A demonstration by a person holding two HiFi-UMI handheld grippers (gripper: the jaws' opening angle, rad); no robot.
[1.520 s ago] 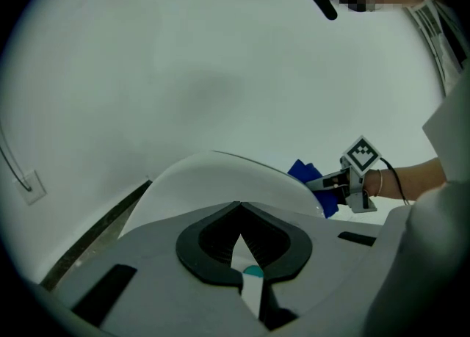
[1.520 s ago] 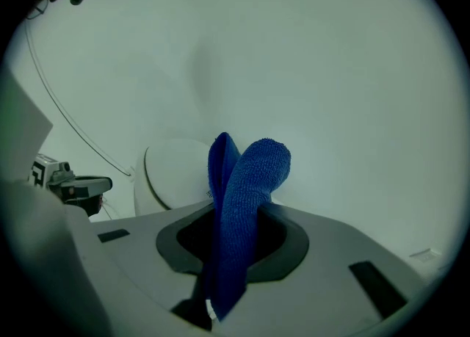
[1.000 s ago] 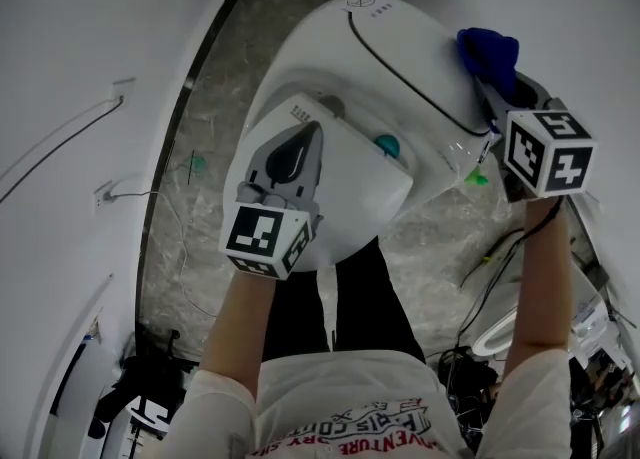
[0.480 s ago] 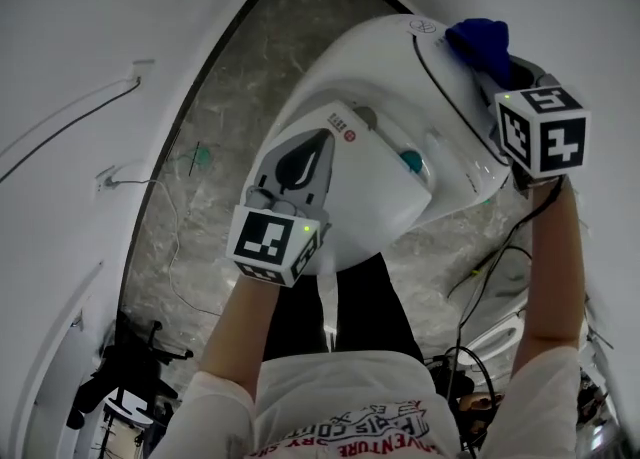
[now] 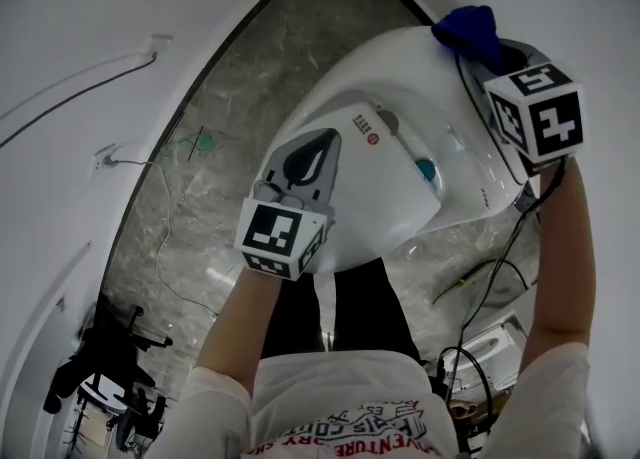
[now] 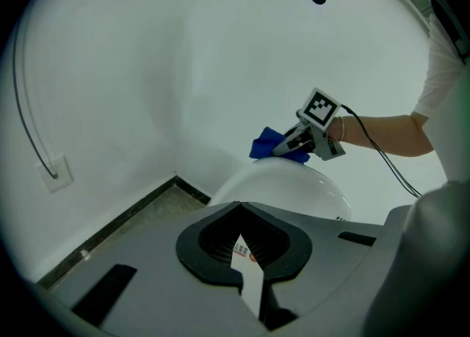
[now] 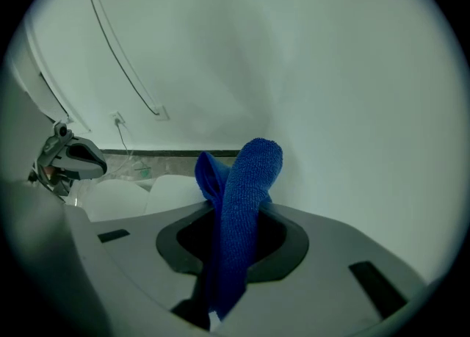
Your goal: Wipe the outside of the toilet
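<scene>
The white toilet (image 5: pixel 400 77) fills the middle of the head view, its lid down, with a small red label and a teal spot on the nearer part. My right gripper (image 5: pixel 482 55) is shut on a blue cloth (image 5: pixel 468 29), which presses on the toilet's far right edge close to the wall. From the right gripper view, the cloth (image 7: pixel 246 196) stands up out of the jaws. My left gripper (image 5: pixel 325 137) hovers shut over the toilet's near part, holding nothing. The left gripper view shows the toilet (image 6: pixel 294 185), the right gripper (image 6: pixel 305 137) and the cloth (image 6: pixel 268 145).
Grey marble floor (image 5: pixel 250 97) lies left of the toilet, edged by a white wall with a cable and socket (image 5: pixel 105 159). Loose cables (image 5: pixel 490 277) trail on the floor at the right. A black stand (image 5: pixel 95 357) sits at the lower left. The person's dark trouser legs are below the toilet.
My right gripper has carried the blue cloth further along the toilet's right side toward its far end. The left gripper stayed over the near part.
</scene>
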